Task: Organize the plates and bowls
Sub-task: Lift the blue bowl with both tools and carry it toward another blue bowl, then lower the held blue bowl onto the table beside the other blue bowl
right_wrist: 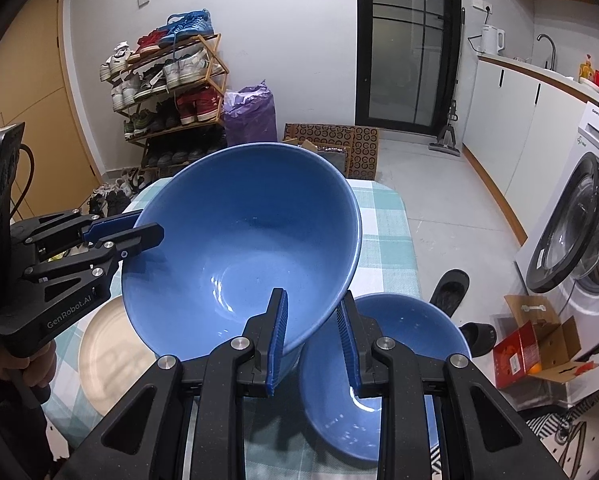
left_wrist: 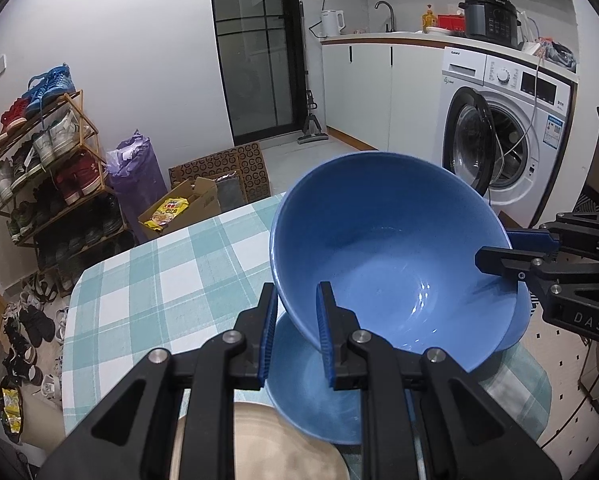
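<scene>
- Bowl, large and blue point(left_wrist: 383, 240), hangs tilted above the table point(left_wrist: 147, 280), its opening turned toward both cameras, clear of the checked cloth.
- Left gripper point(left_wrist: 297, 332) is clamped on the large bowl's near rim: one blue-padded finger point(left_wrist: 324, 320) lies inside the bowl, the other against the outer wall.
- Right gripper point(right_wrist: 313, 340) is clamped on the rim at the opposite side in the same way, one finger inside, one outside; in the left wrist view it reaches in from the right edge.
- Second blue bowl point(right_wrist: 379, 380), smaller, sits upright on the table just below the lifted one, partly hidden by it, near the table's right edge as the right wrist view shows it.
- Beige plate point(right_wrist: 111, 360) lies flat on the cloth beside the small bowl, toward the near edge and under the left gripper.
- A hand point(right_wrist: 31, 364) grips the left gripper's handle at the left edge of the right wrist view.
- Shoe rack point(left_wrist: 47, 160) stands against the far wall; a washing machine point(left_wrist: 503, 128) with its door open stands beyond the table's far right corner.
</scene>
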A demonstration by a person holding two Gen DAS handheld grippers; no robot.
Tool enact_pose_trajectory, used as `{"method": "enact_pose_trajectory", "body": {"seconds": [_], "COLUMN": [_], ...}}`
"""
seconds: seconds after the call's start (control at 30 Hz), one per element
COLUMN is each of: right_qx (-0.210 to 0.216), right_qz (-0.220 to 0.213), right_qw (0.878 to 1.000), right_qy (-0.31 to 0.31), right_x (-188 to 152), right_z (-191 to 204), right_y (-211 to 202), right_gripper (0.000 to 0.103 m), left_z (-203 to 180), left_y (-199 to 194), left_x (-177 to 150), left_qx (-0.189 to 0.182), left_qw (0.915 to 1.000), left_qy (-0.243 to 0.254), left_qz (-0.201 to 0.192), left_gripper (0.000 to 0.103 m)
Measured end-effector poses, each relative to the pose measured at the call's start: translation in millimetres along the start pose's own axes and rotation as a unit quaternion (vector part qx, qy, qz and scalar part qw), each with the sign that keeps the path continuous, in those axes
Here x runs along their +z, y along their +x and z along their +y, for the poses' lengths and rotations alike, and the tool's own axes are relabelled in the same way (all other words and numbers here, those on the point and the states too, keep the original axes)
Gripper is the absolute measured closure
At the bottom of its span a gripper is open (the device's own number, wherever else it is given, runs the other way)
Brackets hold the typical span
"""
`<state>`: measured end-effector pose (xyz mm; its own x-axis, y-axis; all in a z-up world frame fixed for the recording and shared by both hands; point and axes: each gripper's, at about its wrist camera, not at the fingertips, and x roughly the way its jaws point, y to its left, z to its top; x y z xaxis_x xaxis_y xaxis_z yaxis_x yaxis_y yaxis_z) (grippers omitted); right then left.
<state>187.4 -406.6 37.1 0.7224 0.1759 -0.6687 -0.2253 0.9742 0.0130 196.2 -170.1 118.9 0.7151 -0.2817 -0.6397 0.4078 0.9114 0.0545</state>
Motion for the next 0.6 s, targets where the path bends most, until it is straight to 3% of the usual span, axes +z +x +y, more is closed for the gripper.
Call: {"method": "enact_pose_trajectory", "body": {"seconds": [0.6], "right_qx": [0.013], "right_qz": [0.016], "right_qw": [1.0], "right_qy": [-0.021], "right_x": [-14.5], "right_z": [19.1], "right_y": [6.7], "right_gripper": [0.078], "left_z": [7.5], "left_y": [-3.8], "left_x": [-19.6], "left_qx": [0.008], "left_qw": [0.9999], "left_qy": [-0.012], "left_qz": [0.008], "left_gripper": [0.086]}}
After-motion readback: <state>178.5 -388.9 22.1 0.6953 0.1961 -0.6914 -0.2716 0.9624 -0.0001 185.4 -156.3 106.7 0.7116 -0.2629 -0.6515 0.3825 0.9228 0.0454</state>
